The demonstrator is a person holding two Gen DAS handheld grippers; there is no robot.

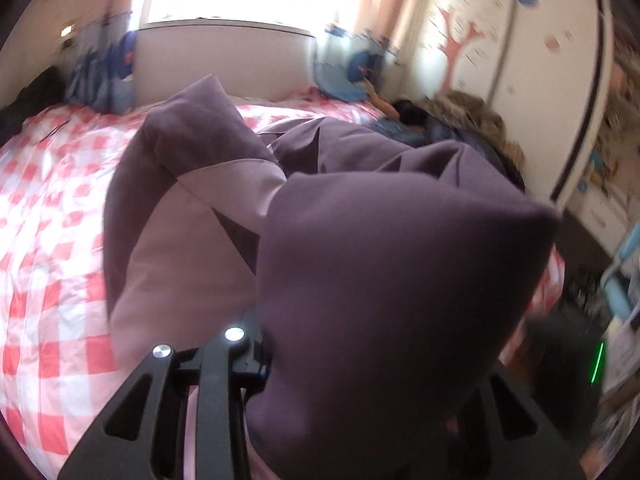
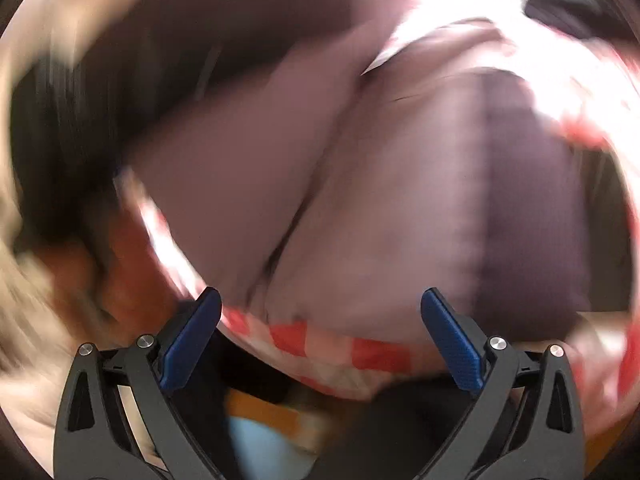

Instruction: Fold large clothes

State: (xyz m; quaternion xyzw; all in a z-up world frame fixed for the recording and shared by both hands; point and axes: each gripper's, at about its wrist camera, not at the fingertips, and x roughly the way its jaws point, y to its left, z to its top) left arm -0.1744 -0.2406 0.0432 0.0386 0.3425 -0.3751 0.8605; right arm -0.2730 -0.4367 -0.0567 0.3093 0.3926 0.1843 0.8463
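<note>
A bed with a red-and-white checked quilt (image 1: pixel 52 216) fills the room below a bright window, and on it lies the purple garment (image 1: pixel 224 216), dark outside and paler lilac on its lining, bunched rather than spread flat. Part of it stays on the quilt towards the middle and far side of the bed; a thick dark fold rises off it and drapes right over the front of the left gripper (image 1: pixel 316 364), hiding the fingertips. The linkage stands narrow and cloth comes straight out of it, so the left tongs appear to be clamped on that fold, though the pads themselves are not visible. In the right wrist view, heavily smeared, the same purple cloth lies on the quilt ahead, and the right gripper (image 2: pixel 320 316) stands wide open with nothing between its blue pads (image 2: pixel 190 340) — it is just short of the garment's near edge.

The risks seem to come from the one-sided hold. Only one corner is lifted, so the hanging weight may drag the rest into a twist, and any fold made now would likely land crooked. The grip may also have caught more than one layer, which would pull lining and shell together. The blur makes the right tongs' aim hard to judge; closing now could pinch the quilt along with the garment — or miss the hem.
</note>
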